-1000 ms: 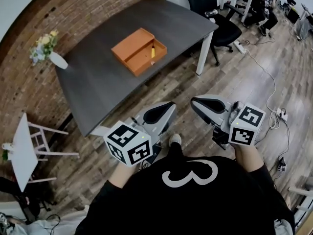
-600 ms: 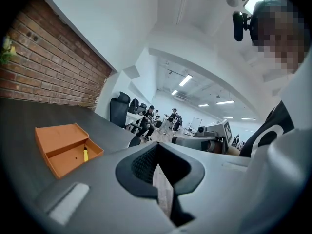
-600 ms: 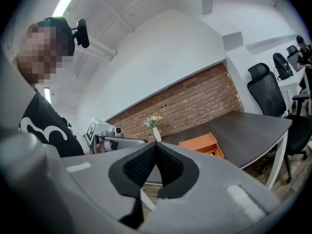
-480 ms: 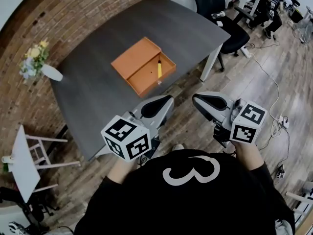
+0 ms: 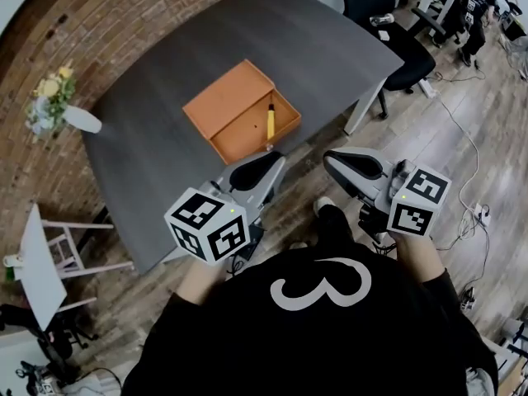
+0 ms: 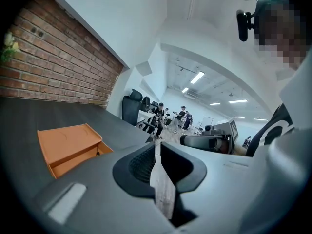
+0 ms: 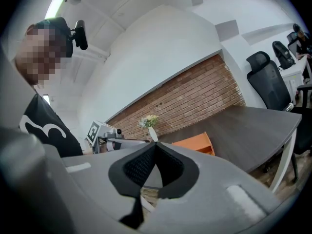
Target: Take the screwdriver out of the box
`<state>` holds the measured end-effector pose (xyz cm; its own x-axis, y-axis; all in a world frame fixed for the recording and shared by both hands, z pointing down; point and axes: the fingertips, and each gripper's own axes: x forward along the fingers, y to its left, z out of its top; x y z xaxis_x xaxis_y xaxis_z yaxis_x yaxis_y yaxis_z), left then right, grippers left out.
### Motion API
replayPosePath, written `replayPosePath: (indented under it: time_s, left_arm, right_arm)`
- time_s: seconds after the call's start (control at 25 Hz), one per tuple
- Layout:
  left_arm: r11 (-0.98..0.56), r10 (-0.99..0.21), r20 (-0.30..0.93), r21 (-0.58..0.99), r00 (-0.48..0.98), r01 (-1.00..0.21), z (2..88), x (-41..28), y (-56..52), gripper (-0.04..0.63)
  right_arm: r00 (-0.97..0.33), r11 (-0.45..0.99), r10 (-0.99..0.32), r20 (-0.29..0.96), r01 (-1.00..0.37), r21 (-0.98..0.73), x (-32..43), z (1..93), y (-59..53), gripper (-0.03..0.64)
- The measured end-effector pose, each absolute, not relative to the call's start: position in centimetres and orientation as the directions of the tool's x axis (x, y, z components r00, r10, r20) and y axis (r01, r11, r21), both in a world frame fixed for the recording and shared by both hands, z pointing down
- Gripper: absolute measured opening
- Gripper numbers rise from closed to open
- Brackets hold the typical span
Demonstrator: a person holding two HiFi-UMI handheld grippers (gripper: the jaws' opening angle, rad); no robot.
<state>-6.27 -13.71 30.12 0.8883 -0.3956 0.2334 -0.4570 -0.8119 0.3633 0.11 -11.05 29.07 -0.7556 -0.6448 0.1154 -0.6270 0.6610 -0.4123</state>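
An orange box (image 5: 239, 112) lies open on the dark grey table (image 5: 157, 163), its lid folded back to the left. A yellow screwdriver (image 5: 270, 122) rests in the box's tray, near its right wall. My left gripper (image 5: 276, 158) hovers at the table's near edge, just short of the box; its jaws are opening, a narrow slit shows between them and nothing is in it. In the left gripper view the box (image 6: 68, 147) sits ahead and to the left of the left gripper (image 6: 156, 145). My right gripper (image 5: 330, 157) is over the floor beside the table, shut and empty. The right gripper view shows the box (image 7: 196, 143) beyond the right gripper (image 7: 155, 144).
A white vase of flowers (image 5: 59, 115) stands at the table's left corner. A small white side table (image 5: 40, 258) is on the floor at the left. A black office chair (image 5: 400, 44) and a table leg (image 5: 365, 110) stand at the right, with cables (image 5: 458, 155) on the wooden floor.
Both grippers and the person have moved forward to the table's edge, so the box now lies much closer. The left jaws have parted slightly.
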Motion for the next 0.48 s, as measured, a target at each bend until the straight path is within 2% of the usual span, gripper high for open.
replayPosePath:
  time_s: [0.48]
  left_arm:
    - [-0.672, -0.514, 0.374, 0.385, 0.772, -0.633, 34.7, -3.7, -22.8, 0.095]
  right_arm:
    - [-0.839, 0.694, -0.521, 0.158, -0.524, -0.494, 4.2, 32.4, -21.7, 0.002]
